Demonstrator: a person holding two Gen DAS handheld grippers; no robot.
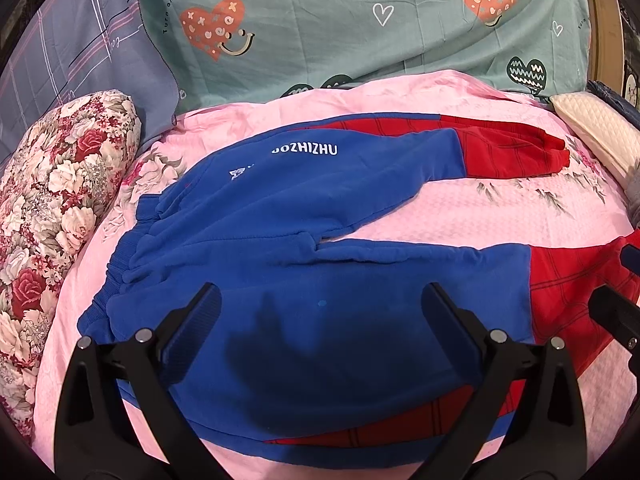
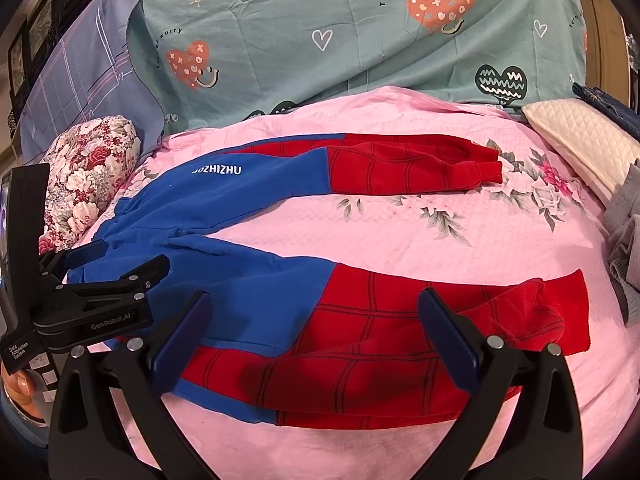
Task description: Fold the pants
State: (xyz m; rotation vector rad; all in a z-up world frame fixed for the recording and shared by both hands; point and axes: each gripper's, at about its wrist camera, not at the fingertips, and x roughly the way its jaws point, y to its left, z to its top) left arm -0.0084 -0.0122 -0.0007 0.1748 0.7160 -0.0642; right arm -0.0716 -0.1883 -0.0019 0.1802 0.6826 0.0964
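Blue and red pants (image 1: pixel 280 208) lie spread on the pink bedspread (image 1: pixel 480 216), waistband to the left, both red-cuffed legs to the right, apart in a V. My left gripper (image 1: pixel 320 300) is open and empty, just above the blue thigh of the near leg. My right gripper (image 2: pixel 316 304) is open and empty above the red lower part of the near leg (image 2: pixel 400 340). The left gripper also shows in the right wrist view (image 2: pixel 124 256), over the blue hip area. The far leg's cuff (image 2: pixel 484 168) lies flat.
A floral pillow (image 1: pixel 52 208) lies at the left. A green heart-print quilt (image 1: pixel 360 32) and a blue-grey pillow (image 1: pixel 80 48) are at the back. A cream quilted pillow (image 2: pixel 580 140) and grey clothing (image 2: pixel 628 240) lie at the right edge.
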